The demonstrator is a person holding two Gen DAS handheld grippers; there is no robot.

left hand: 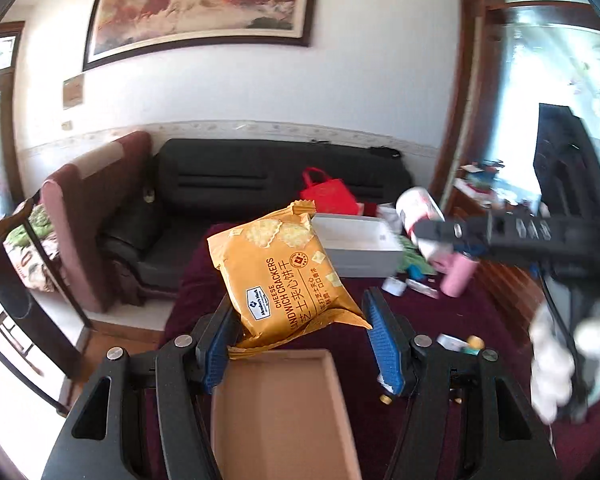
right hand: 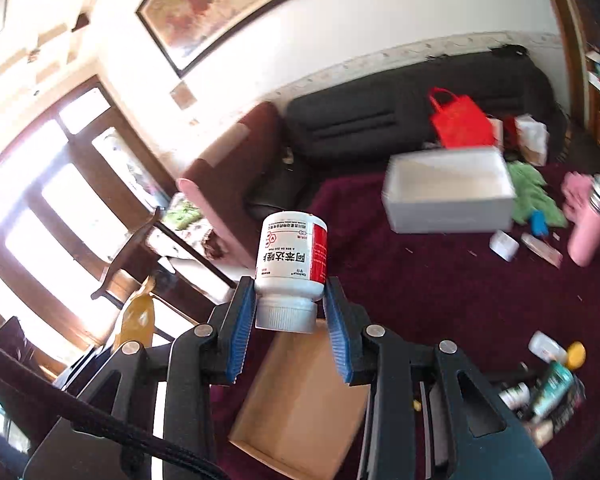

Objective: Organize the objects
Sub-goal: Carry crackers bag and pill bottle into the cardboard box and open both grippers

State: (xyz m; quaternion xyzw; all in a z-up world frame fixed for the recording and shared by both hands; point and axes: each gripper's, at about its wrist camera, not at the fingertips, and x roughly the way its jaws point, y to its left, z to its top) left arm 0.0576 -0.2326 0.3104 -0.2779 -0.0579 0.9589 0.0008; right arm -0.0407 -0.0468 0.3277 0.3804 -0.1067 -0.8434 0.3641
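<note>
Maroon cloth (left hand: 440, 320) covers the table we work over, and it carries a good deal of clutter: a white open box (right hand: 448, 196) toward the far side, a pink bottle (right hand: 586, 232) lying by a green cloth (right hand: 534, 192), and a heap of small bottles and packets (right hand: 552, 384) near the right edge. Below both our grippers sits an open cardboard box (left hand: 280, 412). Behind the table we see a black sofa (left hand: 268, 180) with a red bag (left hand: 326, 192) on it, a maroon armchair (left hand: 96, 204), a large framed painting (left hand: 204, 0) on the white wall and bright windows to the left. Our left gripper (left hand: 300, 328) holds a yellow cracker packet (left hand: 284, 276) by its lower end, above the cardboard box. Our right gripper (right hand: 290, 312) is clamped on a white medicine bottle (right hand: 292, 256), cap toward us, also over that box. A blurred white shape at the right of the left view may be a gloved hand (left hand: 564, 360).
</note>
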